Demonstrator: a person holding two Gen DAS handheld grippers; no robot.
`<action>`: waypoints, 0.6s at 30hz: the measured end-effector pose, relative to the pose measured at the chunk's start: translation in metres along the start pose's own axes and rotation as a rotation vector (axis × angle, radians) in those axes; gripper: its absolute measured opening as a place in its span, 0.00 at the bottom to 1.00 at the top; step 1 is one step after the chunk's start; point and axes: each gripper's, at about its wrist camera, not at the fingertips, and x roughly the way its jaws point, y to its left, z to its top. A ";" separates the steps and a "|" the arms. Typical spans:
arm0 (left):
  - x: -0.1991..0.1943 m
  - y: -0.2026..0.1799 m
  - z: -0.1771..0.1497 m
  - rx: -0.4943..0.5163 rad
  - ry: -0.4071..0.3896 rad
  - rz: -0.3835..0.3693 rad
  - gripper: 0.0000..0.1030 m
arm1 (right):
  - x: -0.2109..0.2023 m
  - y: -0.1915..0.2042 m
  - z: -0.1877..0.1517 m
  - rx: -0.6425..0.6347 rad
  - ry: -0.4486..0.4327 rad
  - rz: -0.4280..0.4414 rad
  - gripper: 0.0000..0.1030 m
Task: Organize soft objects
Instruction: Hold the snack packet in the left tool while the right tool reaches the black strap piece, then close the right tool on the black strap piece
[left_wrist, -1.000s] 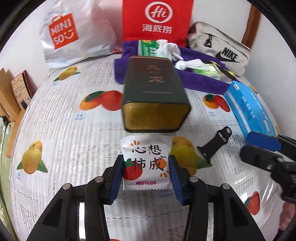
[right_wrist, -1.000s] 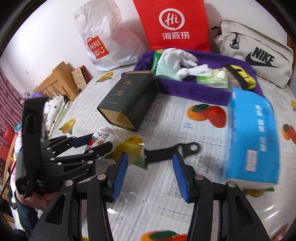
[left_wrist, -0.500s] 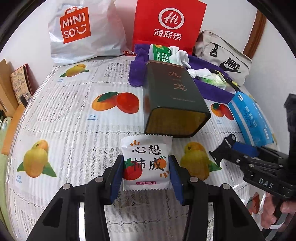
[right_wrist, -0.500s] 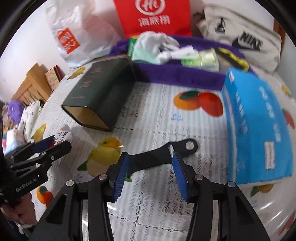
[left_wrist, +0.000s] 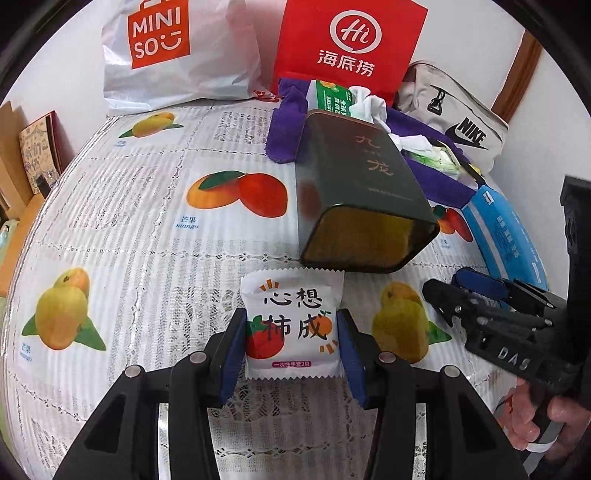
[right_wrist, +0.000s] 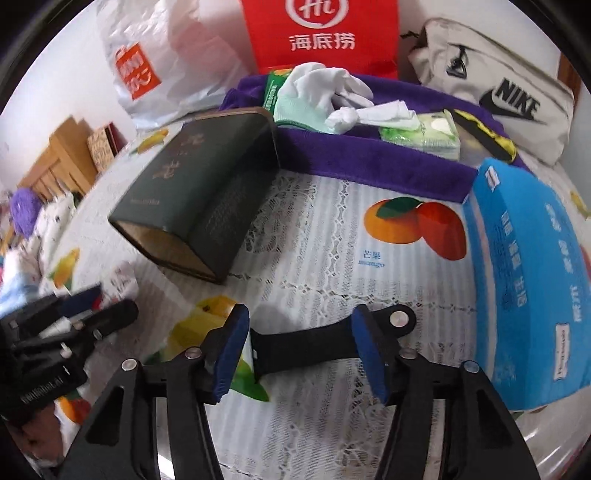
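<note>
A white snack packet with red and orange fruit print sits upright between the blue pads of my left gripper, which is shut on it just above the fruit-print tablecloth. In the right wrist view a black strap lies flat on the cloth between the fingers of my right gripper. Its jaws are opening and the pads stand clear of the strap. The right gripper also shows at the right of the left view, held by a hand.
A dark green tin box lies on its side mid-table. Behind it a purple towel carries white gloves and tissue packs. A blue tissue pack lies right. Red, white and Nike bags line the wall.
My right gripper has come down closer over the black strap and its jaws have widened. My left gripper, still gripping the packet, has shifted slightly, so the tin now sits further right in its view.
</note>
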 end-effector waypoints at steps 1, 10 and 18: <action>0.000 0.000 0.000 -0.001 0.000 -0.002 0.44 | 0.000 0.001 -0.001 -0.019 0.001 -0.004 0.54; -0.001 0.000 -0.001 -0.003 0.000 -0.002 0.44 | -0.014 0.004 -0.016 -0.110 0.043 0.007 0.49; -0.003 -0.001 -0.005 -0.001 0.001 0.002 0.44 | -0.028 -0.012 -0.024 -0.029 0.063 0.075 0.49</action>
